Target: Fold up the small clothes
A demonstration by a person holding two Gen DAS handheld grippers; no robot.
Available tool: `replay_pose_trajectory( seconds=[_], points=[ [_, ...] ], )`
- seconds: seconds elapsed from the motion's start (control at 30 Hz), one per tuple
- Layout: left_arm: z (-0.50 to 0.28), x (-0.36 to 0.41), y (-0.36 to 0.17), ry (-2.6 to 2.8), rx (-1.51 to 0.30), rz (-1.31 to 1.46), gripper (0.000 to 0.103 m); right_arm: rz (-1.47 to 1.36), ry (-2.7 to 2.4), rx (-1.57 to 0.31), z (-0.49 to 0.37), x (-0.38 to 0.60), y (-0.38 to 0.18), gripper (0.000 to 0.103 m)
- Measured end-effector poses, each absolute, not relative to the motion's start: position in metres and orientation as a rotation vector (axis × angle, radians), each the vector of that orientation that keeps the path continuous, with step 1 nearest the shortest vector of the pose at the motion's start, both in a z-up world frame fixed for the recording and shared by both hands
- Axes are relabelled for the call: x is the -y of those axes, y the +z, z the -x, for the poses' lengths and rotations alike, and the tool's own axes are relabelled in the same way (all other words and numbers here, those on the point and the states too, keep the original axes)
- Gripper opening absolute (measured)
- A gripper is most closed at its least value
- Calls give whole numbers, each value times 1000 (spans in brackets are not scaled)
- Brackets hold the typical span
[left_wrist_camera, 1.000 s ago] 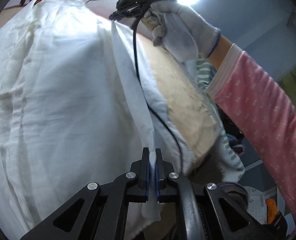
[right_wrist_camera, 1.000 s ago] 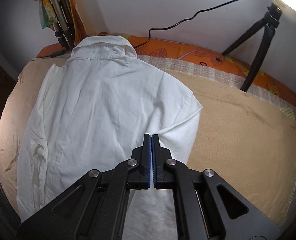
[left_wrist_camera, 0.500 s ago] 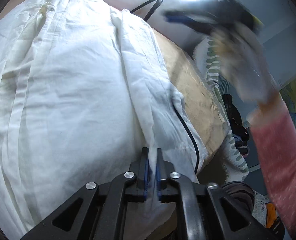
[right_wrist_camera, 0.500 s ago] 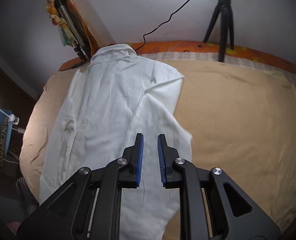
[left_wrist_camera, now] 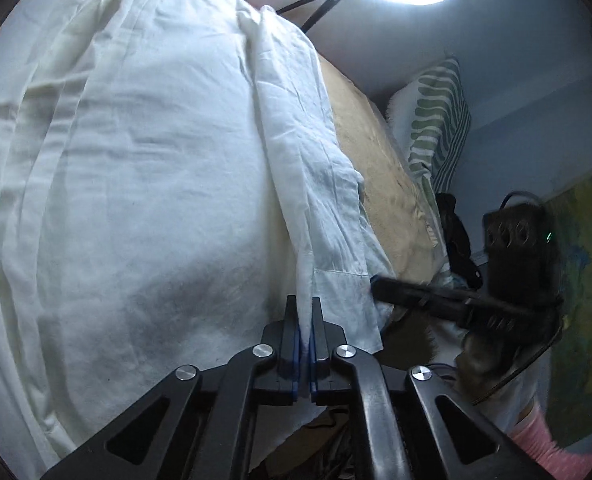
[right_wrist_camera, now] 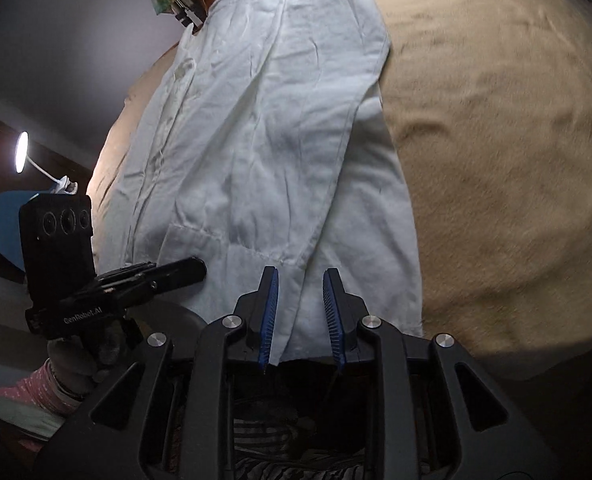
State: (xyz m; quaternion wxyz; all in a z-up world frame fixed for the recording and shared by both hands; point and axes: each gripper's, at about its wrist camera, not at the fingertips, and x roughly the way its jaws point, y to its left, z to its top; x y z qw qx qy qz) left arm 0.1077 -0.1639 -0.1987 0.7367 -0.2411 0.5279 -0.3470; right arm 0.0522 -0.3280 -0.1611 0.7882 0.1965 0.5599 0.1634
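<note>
The left claw (left_wrist_camera: 304,322) stays pinched on the hem of the rumpled white cotton shirt (left_wrist_camera: 144,184) filling the frame's left, while the right claw (right_wrist_camera: 299,300), newly parted, seemingly empty, has dropped to the lower-centre hem, sleeve folded.

Right of the crumpled white cotton shirt (right_wrist_camera: 264,132), the tan fleece blanket on the bed (right_wrist_camera: 495,160) lies bare and open to reach. A green-striped white pillow (left_wrist_camera: 435,120) bounds its far end. The black left gripper (right_wrist_camera: 192,272) crowds the shirt's near left hem.
</note>
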Motion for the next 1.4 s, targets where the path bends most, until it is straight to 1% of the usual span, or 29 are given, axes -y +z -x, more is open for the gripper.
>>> replay_pose_trajectory(
  seconds=[0.1,0.13,0.17,0.2,0.3,0.43,0.53,0.63,0.67,0.7,0.77,0.83,0.87,0.9,0.97,1.1,1.23,1.4],
  points=[
    [-105,163,-201,-761,-1157,551,0,-412,357,-1176,-50,322,-163,25],
    [-104,163,-201,-758,-1157,558,0,-410,371,-1170,-50,320,-162,23],
    [-103,163,-202,-756,-1156,565,0,-406,383,-1163,-49,318,-161,13],
    [-102,161,-201,-755,-1155,568,0,-398,389,-1160,-49,317,-161,6],
    [-98,160,-199,-755,-1156,603,0,-431,393,-1150,-51,321,-156,5],
    [-95,172,-195,-792,-1161,646,0,-412,385,-1105,-42,335,-127,4],
    [-90,195,-190,-785,-1144,523,0,-309,351,-1101,-35,334,-117,4],
    [-87,208,-188,-765,-1131,426,0,-273,293,-1148,-38,331,-135,4],
    [-85,211,-185,-758,-1120,388,5,-264,279,-1164,-40,331,-142,4],
    [-83,212,-181,-748,-1111,350,7,-261,283,-1169,-39,331,-146,5],
    [-78,213,-174,-734,-1103,288,22,-254,288,-1163,-37,333,-146,5],
    [-71,211,-166,-706,-1084,232,31,-280,293,-1125,-31,340,-138,10],
    [-67,207,-160,-690,-1062,208,31,-292,282,-1104,-28,345,-134,17],
    [-62,202,-155,-673,-1039,190,31,-305,268,-1082,-26,351,-130,31],
    [-55,195,-144,-654,-988,176,31,-351,237,-1040,-22,366,-125,44],
    [-52,200,-128,-685,-893,143,27,-446,248,-1039,-30,380,-132,44],
    [-60,218,-122,-740,-854,116,23,-465,252,-1080,-41,379,-142,44],
    [-79,236,-148,-761,-964,80,21,-480,282,-1131,-48,373,-154,44]
  ],
)
